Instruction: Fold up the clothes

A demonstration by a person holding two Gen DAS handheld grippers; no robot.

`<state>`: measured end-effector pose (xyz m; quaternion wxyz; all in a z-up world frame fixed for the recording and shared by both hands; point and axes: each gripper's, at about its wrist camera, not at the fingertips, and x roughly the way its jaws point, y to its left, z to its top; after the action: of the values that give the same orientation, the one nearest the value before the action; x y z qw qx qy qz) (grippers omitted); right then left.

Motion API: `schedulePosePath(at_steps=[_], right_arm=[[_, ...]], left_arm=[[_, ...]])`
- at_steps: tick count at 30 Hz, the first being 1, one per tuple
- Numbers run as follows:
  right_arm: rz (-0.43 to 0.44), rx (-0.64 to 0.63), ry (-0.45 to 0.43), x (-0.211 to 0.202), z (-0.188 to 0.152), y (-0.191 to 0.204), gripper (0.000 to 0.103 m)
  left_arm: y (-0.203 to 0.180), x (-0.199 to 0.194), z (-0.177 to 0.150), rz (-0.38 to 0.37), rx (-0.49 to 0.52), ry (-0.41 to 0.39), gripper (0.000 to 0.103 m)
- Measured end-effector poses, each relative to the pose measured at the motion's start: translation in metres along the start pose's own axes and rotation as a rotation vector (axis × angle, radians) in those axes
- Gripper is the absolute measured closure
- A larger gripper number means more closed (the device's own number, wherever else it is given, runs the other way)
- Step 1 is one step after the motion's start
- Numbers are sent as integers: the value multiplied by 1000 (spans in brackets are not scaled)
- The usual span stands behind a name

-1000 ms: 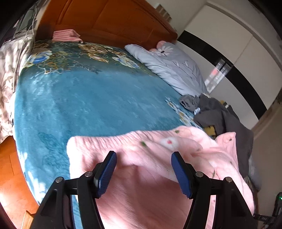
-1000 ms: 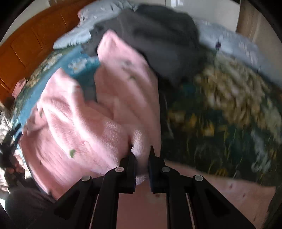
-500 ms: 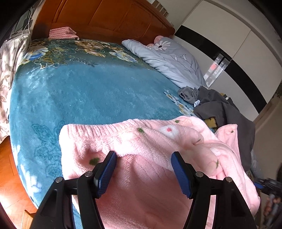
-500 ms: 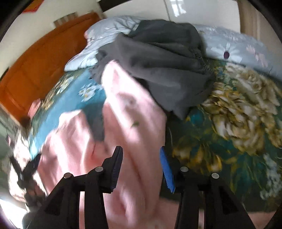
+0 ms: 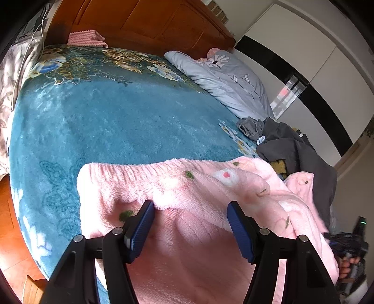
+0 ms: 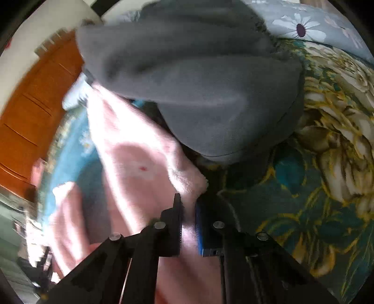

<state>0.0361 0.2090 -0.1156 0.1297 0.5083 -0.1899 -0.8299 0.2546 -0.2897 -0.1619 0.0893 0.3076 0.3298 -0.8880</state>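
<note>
While the right gripper (image 6: pixel 188 210) is closing its jaws on an edge of the pink fleece garment (image 5: pixel 187 210), with the fabric between the pads, the left gripper (image 5: pixel 190 224) is hanging spread above the same garment, its fingers gripping nothing. The garment is lying at the near edge of the bed, on the teal floral blanket (image 5: pixel 105 121), its ribbed hem facing the wooden headboard (image 5: pixel 140 21) and its long axis running along that edge. A grey garment (image 6: pixel 198 88) is sitting just beyond it, a pale floral quilt (image 5: pixel 229 81) further toward the headboard.
</note>
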Motion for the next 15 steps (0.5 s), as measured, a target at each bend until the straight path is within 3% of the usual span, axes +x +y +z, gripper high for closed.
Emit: schedulePosePath(at_steps=[6,9,12,15], right_arm=[[137,8,-250,-142,-18,-5,95],[159,45,-452,-231,-42,-22,95],[128,77,-639,-294,-74,-31,95],[24,116,-639,-295,-82,-42,95]], left_arm=[[2,0,-1,-1,-5,3,35],[3,1,-2,0,-5,4,35],[2,4,-2,3,-3,14,35],[1,3,-2,9,8,16,35]])
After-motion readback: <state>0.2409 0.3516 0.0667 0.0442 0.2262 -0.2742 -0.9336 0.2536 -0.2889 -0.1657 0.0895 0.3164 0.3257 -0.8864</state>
